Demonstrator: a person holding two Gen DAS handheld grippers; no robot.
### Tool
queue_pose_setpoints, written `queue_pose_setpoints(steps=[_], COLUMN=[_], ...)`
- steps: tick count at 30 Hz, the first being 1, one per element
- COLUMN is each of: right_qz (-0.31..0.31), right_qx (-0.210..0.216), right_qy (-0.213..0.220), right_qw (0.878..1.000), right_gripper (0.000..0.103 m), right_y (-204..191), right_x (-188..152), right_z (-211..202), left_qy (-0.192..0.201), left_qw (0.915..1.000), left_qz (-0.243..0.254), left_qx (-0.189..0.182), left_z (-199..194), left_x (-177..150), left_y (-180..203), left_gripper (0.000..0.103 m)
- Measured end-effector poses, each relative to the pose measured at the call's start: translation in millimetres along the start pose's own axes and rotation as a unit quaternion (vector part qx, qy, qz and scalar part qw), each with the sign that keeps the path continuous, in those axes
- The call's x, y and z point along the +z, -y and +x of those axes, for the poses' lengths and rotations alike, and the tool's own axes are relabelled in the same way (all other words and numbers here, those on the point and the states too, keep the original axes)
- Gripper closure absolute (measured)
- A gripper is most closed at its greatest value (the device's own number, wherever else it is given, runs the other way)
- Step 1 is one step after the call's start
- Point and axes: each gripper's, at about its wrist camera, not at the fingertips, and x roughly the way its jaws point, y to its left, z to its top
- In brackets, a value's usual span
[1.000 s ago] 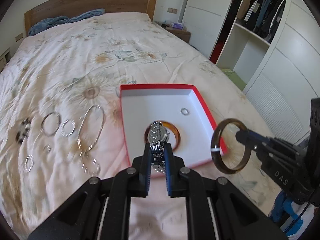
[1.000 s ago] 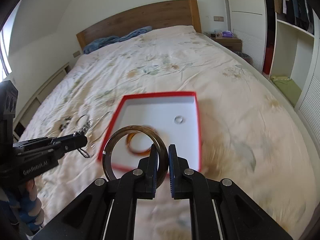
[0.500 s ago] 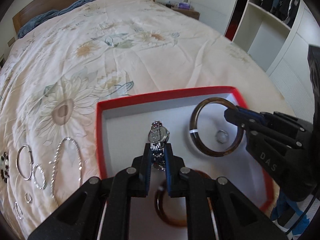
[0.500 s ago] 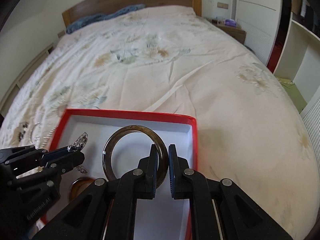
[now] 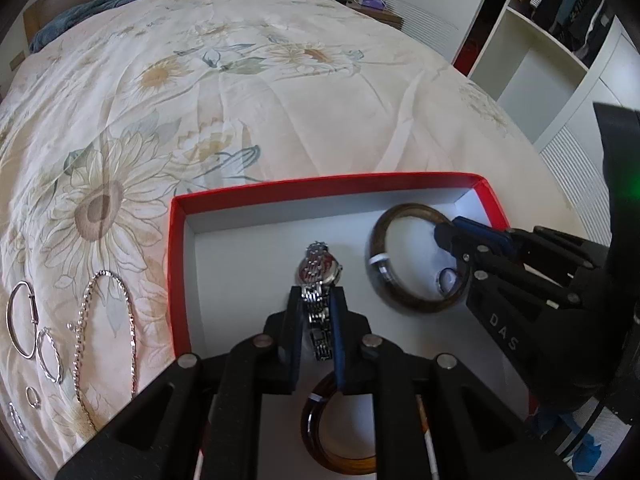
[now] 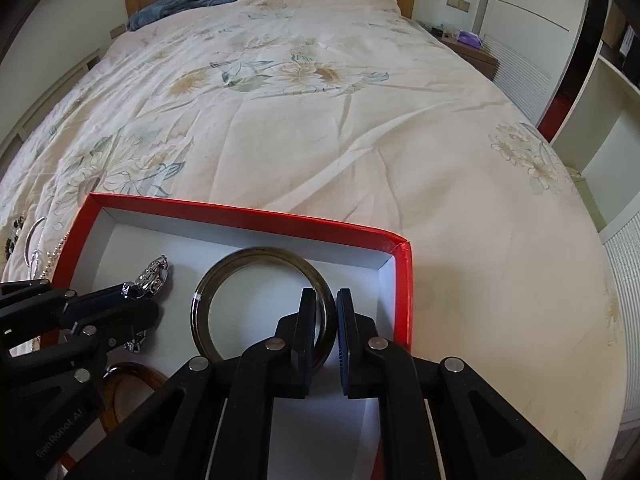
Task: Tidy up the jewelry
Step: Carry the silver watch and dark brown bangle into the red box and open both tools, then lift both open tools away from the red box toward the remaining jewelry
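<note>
Left wrist: watch (image 5: 318, 270) lengthwise, apparently dial forward.

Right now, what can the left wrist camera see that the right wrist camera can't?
Only the left wrist view shows the small silver ring lying in the box inside the dark bangle, and the long silver chain in full on the bedspread. Only the right wrist view shows the right tool gripping the dark bangle from behind. Both show the red box, the silver watch pinched by the left tool, and the amber bangle in the box.
</note>
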Motion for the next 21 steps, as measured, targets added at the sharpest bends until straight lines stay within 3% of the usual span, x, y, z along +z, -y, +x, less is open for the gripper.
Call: queue_pose_setpoints(steps=[7,10,13,21], right_qz=[0.0,0.009,0.022,0.026], right_qx=[0.011,0.014,0.021,0.056], right_qy=[0.017,0.034,0.05,0.091], right_qw=[1.0,0.999,0.998,0.994], right_gripper=[0.083,0.079,0.068,0.062], right_y=[1,2,1,-33], right_x=[-2,-8,-19,-71], right_z=[-31,-62,-93,-185], left_qy=[0.029,0.049,0.077,0.139], left_qw=[0.9993,0.9984,0.9965,0.9881], left_qz=[-0.019,-0.024,-0.031,-0.024], left_qx=[-0.009,-0.016,-0.012,0.061], left_z=[-30,-61,-97,-197], left_x=[-3,-11,-27,-89], left_y=[-4,-2,-2,0], left_gripper=[0.081,0.081,0.081,0.081])
